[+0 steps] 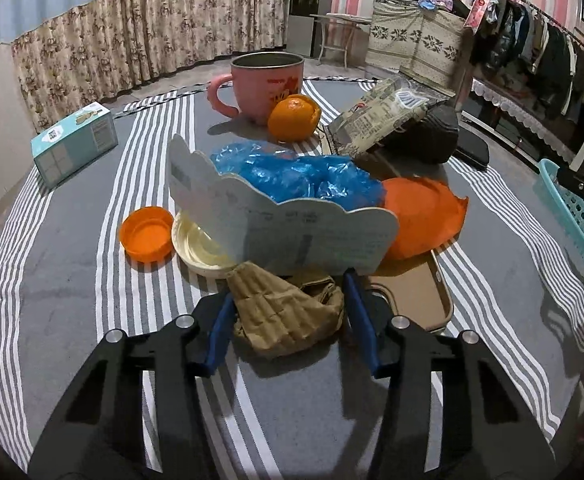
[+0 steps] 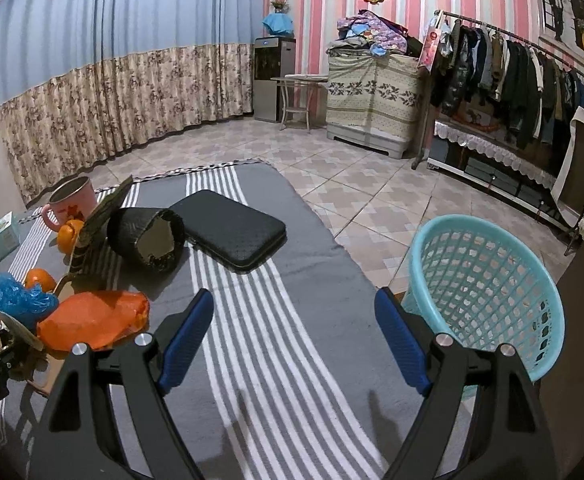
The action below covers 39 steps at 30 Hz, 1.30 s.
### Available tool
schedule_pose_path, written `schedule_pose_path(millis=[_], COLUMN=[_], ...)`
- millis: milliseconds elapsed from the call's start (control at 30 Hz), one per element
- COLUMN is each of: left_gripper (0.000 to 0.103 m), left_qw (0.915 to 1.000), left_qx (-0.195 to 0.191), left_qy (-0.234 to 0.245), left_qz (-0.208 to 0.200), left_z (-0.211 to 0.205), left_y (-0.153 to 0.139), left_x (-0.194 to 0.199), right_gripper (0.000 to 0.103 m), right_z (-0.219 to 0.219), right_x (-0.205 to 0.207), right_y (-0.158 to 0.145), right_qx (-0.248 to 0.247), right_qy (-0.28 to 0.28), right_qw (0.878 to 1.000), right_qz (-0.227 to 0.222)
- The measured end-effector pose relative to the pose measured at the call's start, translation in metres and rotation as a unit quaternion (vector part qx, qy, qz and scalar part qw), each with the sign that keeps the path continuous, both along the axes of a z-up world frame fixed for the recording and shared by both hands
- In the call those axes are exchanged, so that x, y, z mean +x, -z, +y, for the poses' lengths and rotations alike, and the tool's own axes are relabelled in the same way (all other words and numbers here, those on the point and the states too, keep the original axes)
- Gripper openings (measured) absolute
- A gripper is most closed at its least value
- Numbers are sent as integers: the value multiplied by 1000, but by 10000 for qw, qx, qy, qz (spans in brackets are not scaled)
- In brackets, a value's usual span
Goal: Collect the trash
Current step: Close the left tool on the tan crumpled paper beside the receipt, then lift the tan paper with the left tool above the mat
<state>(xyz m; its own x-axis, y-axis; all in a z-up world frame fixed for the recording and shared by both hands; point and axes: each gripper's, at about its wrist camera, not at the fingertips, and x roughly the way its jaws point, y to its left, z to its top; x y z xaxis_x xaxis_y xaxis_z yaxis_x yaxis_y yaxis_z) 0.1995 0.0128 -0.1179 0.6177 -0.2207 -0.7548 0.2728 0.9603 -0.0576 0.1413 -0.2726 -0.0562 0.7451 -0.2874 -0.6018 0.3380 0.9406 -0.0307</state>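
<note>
A crumpled brown paper [image 1: 283, 316] lies on the striped cloth [image 1: 71, 280] between the fingers of my left gripper [image 1: 288, 286]. The left pad touches its edge and the right pad stands a sliver off, so the jaws are open around it. Just behind it are a white scalloped card [image 1: 283, 232], a blue plastic bag [image 1: 300, 176], an orange plastic bag [image 1: 424, 216], an orange cap [image 1: 146, 234] and a white lid [image 1: 199, 248]. My right gripper [image 2: 294, 294] hovers open over bare cloth with nothing between its fingers, beside the teal basket [image 2: 488, 280].
Further back stand a pink mug [image 1: 265, 80], a mandarin [image 1: 294, 118], a printed snack wrapper [image 1: 380, 120] and a teal box [image 1: 75, 144]. A black case [image 2: 231, 232] and a black roll [image 2: 147, 236] lie mid-cloth. A brown tray [image 1: 416, 292] sits under the orange bag. Tiled floor surrounds the cloth.
</note>
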Motion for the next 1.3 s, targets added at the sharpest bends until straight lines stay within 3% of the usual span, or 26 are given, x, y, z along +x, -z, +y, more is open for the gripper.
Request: schedule_pose_path(millis=[833,1300], left_gripper=[48,48], left_qw=[9957,9948], left_qx=[-72,-140], left_qy=[-48,167], left_qz=[-922,-992], left_z=[23,24], left_y=[-64,-78], left_x=[22,64], right_gripper=[81,81], right_z=[66,92], right_x=[34,59], right_y=[-1,-17], right_qx=[-237,-271], right_qy=[-757,-961], right_qw=[9967,9950], right_qz=[177,91])
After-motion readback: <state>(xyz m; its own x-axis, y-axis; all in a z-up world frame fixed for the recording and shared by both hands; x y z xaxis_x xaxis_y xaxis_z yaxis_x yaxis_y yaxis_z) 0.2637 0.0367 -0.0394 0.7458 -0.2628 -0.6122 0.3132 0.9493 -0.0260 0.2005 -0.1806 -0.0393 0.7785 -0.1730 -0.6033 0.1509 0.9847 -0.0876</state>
